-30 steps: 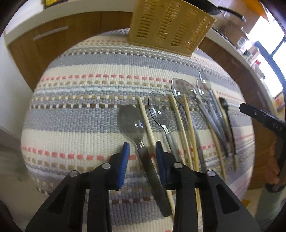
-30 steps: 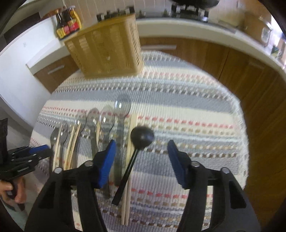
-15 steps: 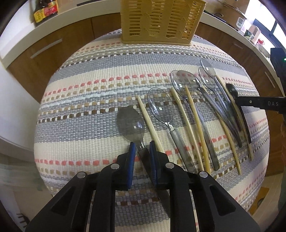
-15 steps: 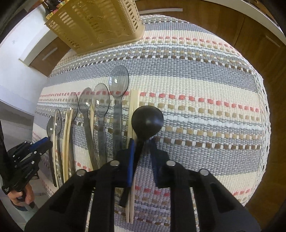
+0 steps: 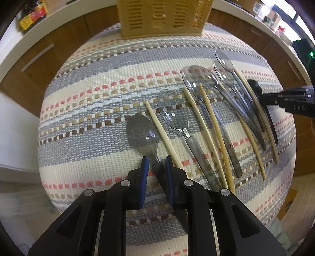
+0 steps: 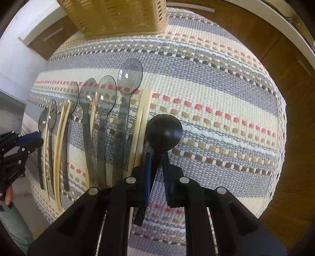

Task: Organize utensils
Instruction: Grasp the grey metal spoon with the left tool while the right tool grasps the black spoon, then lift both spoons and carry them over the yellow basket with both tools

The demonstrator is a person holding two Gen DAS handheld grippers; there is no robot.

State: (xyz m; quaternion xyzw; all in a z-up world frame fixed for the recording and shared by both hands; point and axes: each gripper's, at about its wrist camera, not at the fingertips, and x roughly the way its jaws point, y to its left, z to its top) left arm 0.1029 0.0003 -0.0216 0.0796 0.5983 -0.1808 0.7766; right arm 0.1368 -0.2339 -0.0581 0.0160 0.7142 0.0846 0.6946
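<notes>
"DAS" reads on the right gripper [image 5: 265, 100] – clamped on the black spoon [image 6: 165, 131]. The left gripper [image 5: 155, 164] pinches the smoky grey spoon [image 5: 142, 135] – both lie on the striped mat [image 5: 88, 102], bowls toward the yellow basket [image 5: 163, 17]

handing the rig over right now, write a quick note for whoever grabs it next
Left claw: shut on the neck of the smoky grey translucent plastic spoon at the left end of the row; the spoon seems to lie on the cloth.
Right claw: shut on the handle of the black round-bowled ladle spoon at the right end.
Between them, clear plastic spoons and pale bamboo chopsticks lie in a row on the striped woven cloth.
The tan slotted plastic basket stands at the far edge.
Done: both grasps. No utensil can be seen in the basket.
Left: lift both, presumably into the basket, then clear the row.
</notes>
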